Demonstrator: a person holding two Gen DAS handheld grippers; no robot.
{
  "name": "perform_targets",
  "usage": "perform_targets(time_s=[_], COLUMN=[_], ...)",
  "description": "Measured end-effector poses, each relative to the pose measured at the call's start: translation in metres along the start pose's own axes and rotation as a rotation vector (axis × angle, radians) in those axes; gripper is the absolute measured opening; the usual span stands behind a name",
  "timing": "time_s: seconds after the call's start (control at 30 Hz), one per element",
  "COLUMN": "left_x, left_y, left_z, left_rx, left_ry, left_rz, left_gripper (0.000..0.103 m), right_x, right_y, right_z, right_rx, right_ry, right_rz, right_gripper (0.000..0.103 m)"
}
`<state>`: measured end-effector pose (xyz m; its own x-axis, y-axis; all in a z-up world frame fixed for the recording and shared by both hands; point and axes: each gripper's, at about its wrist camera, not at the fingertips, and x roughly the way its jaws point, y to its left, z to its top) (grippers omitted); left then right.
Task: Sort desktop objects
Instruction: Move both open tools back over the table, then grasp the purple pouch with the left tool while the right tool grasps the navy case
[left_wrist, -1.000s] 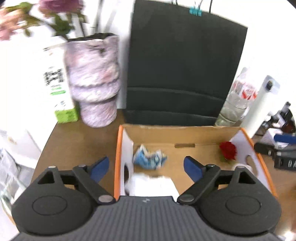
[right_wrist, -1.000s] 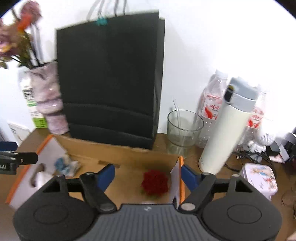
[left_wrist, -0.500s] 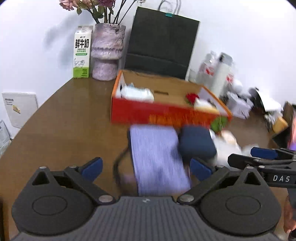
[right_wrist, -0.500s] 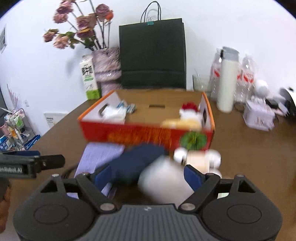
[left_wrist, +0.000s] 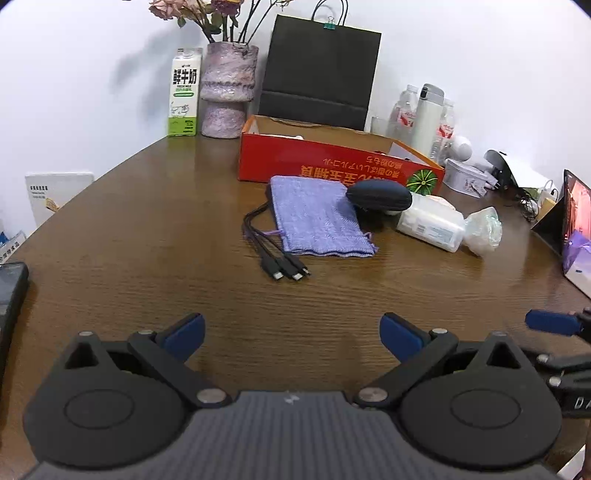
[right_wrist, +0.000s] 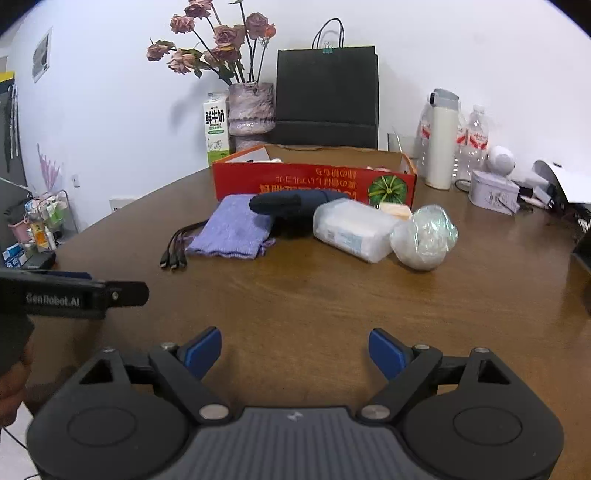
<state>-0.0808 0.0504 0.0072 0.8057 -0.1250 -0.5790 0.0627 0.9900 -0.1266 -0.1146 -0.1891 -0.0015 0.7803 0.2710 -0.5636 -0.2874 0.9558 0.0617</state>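
Both tongs hung released over bare wood at the near edge of the table, nothing between them: the left tongs at their widest, the right tongs having just been opening too. Farther off lay a purple cloth pouch, black cables just left of it, a dark blue case resting on its far right corner, then a white packet and a crumpled plastic bundle. The red cardboard box stood behind them.

One box, one pouch, two grippers.
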Motion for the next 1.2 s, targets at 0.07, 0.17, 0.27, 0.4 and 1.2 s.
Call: perform_targets(time_s=[0.07,0.17,0.27,0.4,1.2], left_x=[0.004,0.012,0.024,0.065,0.088], left_y=[-0.001,-0.003,0.001,-0.003,0.000], left_z=[0.004,0.012,0.032,0.071,0.105], left_rx=[0.021,0.055,0.047,0.093,0.046], left_ry=[0.000,-0.012,-0.032,-0.106,-0.083], left_rz=[-0.001,0.012,-0.023,-0.066,-0.150], left_gripper=[0.099,0.091,0.088,0.089,0.006], right_x=[0.001,0.003,0.010,0.028,0.196], right_y=[-0.001,-0.004,-0.010,-0.019,-0.038], right_z=[0.001,0.010,0.026,0.068,0.152], right_rx=[0.010,0.016,0.031,0.055,0.124], right_ry=[0.003,-0.015,-0.022,-0.039,0.130], right_rz=[0.003,0.004,0.016,0.054,-0.032], right_gripper=[0.087,0.087,0.087,0.087,0.054])
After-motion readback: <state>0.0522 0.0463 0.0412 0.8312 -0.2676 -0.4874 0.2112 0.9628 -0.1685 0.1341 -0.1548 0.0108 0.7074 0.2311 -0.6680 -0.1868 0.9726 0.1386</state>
